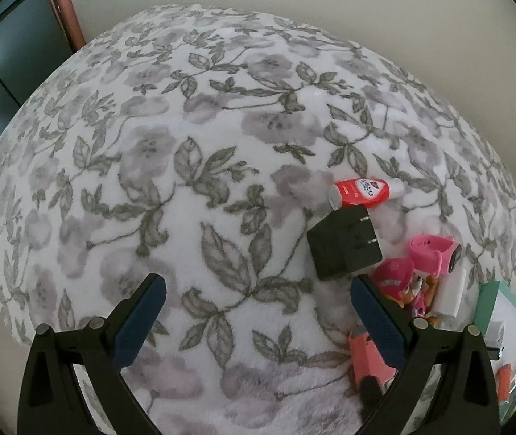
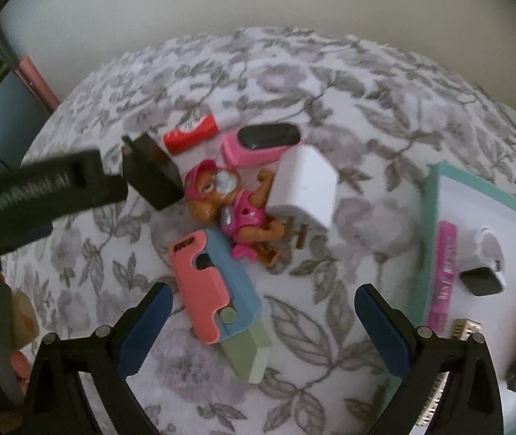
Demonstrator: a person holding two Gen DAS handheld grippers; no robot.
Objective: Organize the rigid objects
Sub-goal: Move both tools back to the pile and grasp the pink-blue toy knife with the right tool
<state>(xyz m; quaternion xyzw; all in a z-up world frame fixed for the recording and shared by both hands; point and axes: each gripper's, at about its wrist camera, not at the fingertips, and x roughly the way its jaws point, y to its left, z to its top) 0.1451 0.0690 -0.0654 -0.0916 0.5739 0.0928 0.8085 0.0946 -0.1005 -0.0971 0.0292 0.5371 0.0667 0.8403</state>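
Right now both grippers hang over a floral blanket [image 1: 192, 166] w/ fingers apart, nothing betw. them. Left gripper [image 1: 258, 290] is above bare fabric; its right finger just overlaps the pink-and-blue cutter [image 1: 363, 355] in the left wrist view, contact can't be told. Right gripper [image 2: 263, 301] sits over that cutter [image 2: 214, 290], which lies flat w/ a pale green blade end toward the camera. Clustered beyond it: black plug [image 2: 152, 174], red bottle [image 2: 190, 134] on its side, pink watch [image 2: 261, 143], white plug [image 2: 305, 185] and a pink toy pup [image 2: 228, 203] lying betw. the two plugs, touching the white one. At right a teal-rimmed tray [image 2: 430, 217] holds a pink tube [image 2: 444, 275], a small black item and an orange piece; others too blurred to name. Left gripper's body [image 2: 40, 188] shows at the left edge of the right wrist view.
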